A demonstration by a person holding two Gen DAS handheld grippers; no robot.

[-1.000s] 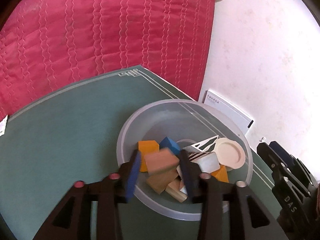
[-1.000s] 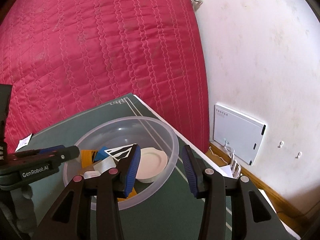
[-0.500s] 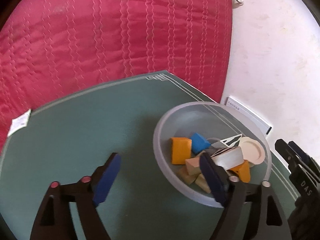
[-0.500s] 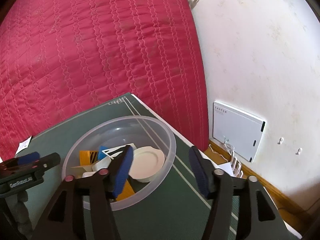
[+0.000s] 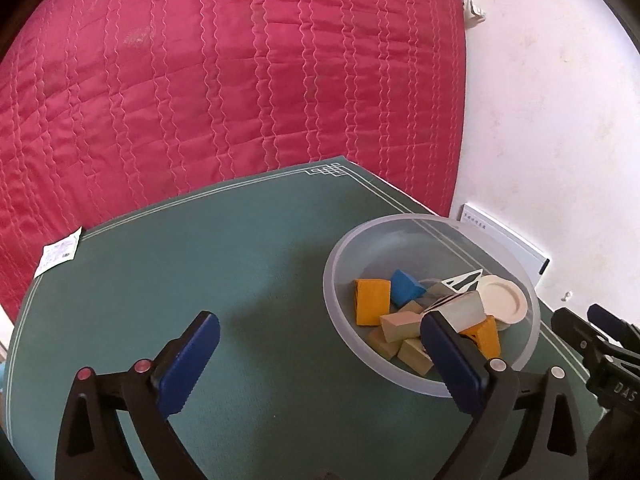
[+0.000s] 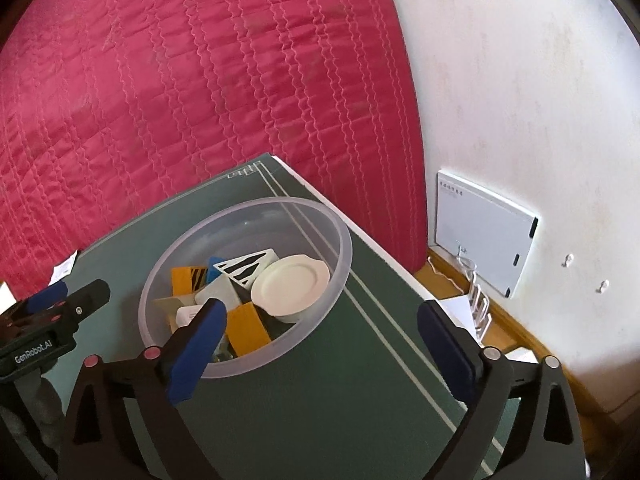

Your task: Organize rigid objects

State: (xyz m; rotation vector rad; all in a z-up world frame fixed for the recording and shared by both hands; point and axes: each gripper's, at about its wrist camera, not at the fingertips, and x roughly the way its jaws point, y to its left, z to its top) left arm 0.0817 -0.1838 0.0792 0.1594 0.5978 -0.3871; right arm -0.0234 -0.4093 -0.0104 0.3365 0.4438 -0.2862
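A clear plastic bowl [image 5: 340, 248] [image 6: 344, 248] stands on the green table mat [image 5: 200, 248] near the table's right edge. It holds several rigid objects: orange blocks [image 5: 373, 301], a blue block [image 5: 405, 287], plain wooden blocks [image 5: 400, 326], a small white plate [image 5: 500, 298] [image 6: 294, 282] and a black-and-white striped piece [image 6: 248, 266]. My left gripper [image 5: 316, 364] is open wide and empty, above the mat just left of the bowl. My right gripper [image 6: 320, 348] is open wide and empty, above the bowl's near right rim.
A red quilted cover [image 5: 240, 80] hangs behind the table. A white wall [image 6: 520, 80] with a white box [image 6: 484, 236] is on the right. A paper slip [image 5: 58, 252] lies at the mat's far left edge. The table edge [image 6: 400, 272] runs close to the bowl.
My left gripper let a tan wooden block go into the bowl, opened wide and drew back to the left. My right gripper opened wider and pulled back slightly.
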